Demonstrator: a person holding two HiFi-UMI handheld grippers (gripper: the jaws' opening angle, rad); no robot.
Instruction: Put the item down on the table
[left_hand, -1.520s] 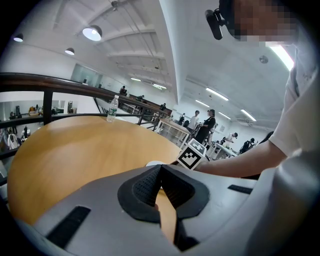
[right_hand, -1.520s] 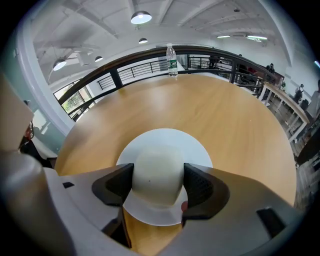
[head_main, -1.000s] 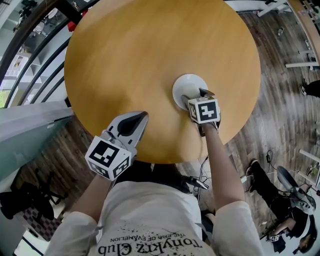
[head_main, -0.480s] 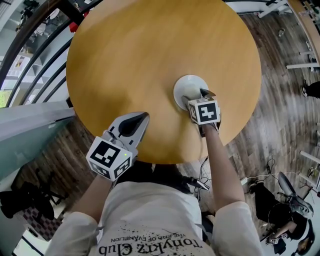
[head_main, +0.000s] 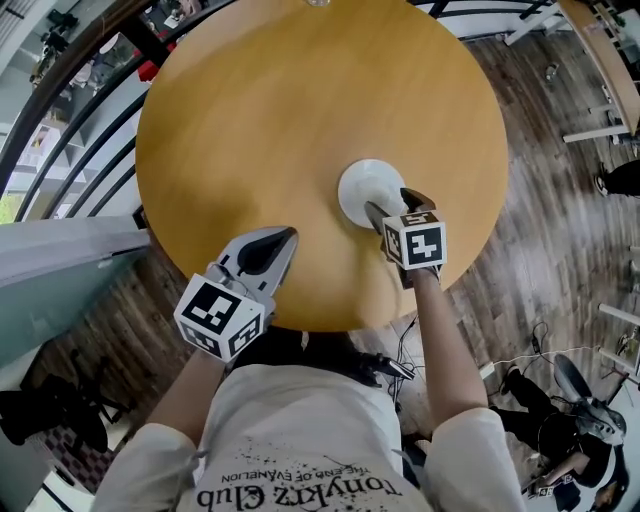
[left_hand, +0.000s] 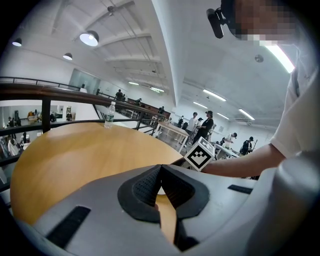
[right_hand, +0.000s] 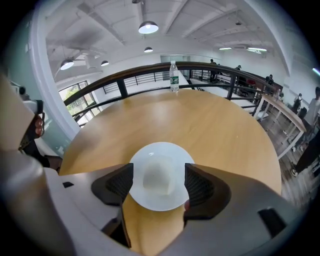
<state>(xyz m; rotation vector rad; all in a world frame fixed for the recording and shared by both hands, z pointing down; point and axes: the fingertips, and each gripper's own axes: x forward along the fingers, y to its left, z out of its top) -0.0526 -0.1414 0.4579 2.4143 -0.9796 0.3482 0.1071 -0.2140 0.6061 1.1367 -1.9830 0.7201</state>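
White dish (right_hand: 160, 165) resting on the counter (head_main: 300, 110), right of centre. My right hand-held gripper (right_hand: 159, 182) has its jaws wide apart, flanking the dish's near rim and gripping nothing. My left hand-held gripper (left_hand: 161, 172) is closed and empty at the near edge. I judge the release done; next, I draw straight back without nudging the rim.

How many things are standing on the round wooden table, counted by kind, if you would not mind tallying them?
white dish: 1
water bottle: 1
Total: 2
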